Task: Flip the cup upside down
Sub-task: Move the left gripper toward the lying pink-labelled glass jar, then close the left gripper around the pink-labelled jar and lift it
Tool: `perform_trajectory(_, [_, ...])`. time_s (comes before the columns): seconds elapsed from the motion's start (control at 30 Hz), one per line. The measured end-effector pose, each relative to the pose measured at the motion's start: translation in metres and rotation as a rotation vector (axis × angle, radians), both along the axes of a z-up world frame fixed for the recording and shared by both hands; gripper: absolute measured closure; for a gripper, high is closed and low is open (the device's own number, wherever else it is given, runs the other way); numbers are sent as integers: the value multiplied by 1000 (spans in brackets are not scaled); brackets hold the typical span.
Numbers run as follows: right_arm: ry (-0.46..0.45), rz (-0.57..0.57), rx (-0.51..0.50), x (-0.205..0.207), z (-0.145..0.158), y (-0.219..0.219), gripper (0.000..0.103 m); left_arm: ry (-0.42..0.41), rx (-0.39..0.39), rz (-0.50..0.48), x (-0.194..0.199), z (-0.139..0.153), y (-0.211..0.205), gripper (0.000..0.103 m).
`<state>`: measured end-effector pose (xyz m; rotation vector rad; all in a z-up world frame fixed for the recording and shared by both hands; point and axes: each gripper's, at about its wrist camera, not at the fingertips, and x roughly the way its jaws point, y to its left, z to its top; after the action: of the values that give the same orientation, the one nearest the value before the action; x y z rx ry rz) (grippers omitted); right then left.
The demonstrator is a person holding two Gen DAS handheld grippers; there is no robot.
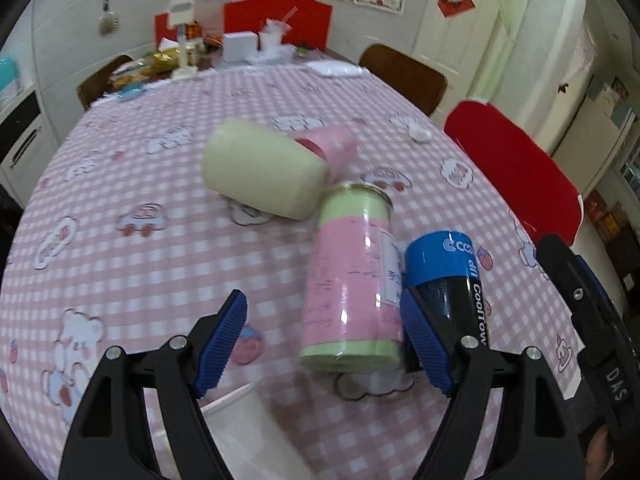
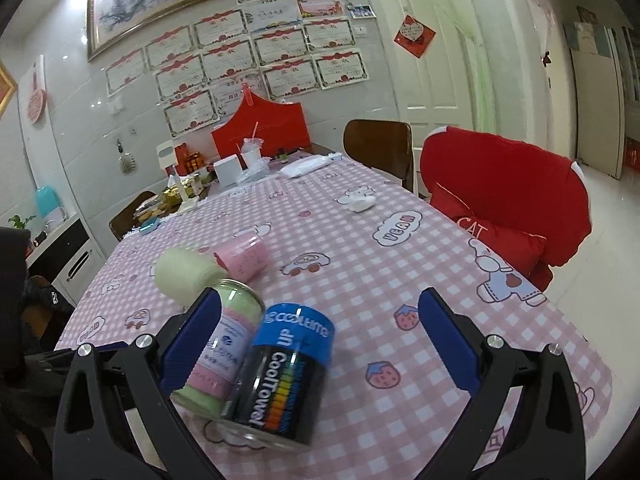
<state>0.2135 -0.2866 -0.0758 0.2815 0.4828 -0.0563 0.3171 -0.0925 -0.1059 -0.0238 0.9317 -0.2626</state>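
Note:
A pink and green canister [image 1: 356, 280] stands on the pink checked tablecloth; it also shows in the right wrist view [image 2: 218, 344]. A black canister with a blue cap [image 1: 444, 280] stands right of it, seen closer in the right wrist view [image 2: 286, 372]. A pale green cup [image 1: 262, 172] lies on its side behind them, a pink cup [image 1: 330, 144] lying beside it. My left gripper [image 1: 324, 344] is open, the pink and green canister between its fingers. My right gripper [image 2: 320, 344] is open around the black canister.
Two brown chairs [image 1: 404, 76] and a red-covered chair [image 2: 504, 196] stand round the table. Boxes, a drink cup [image 2: 250, 156] and snacks crowd the far end. A small white object [image 2: 362, 202] lies on the cloth at the right.

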Motion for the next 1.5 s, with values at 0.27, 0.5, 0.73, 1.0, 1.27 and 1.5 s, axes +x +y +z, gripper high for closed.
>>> perform_trajectory(0.27, [52, 23, 38, 12, -17, -10, 8, 76, 3, -33, 15, -24, -17, 25])
perform_trajectory(0.5, [79, 43, 50, 12, -24, -12, 8, 103, 8, -48, 18, -34, -26, 34])
perform_trajectory(0.73, [88, 56, 53, 3, -21, -11, 8, 52, 16, -35, -4, -19, -19, 34])
perform_trajectory(1.0, [123, 108, 91, -18, -20, -4, 8, 27, 7, -17, -49, -7, -7, 34])
perform_trajectory(1.27, [143, 122, 64, -55, -15, 5, 8, -2, 14, -26, -105, -7, -8, 34])
perform_trajectory(1.5, [190, 147, 50, -80, -19, 12, 8, -7, -12, -16, -145, -15, -10, 34])
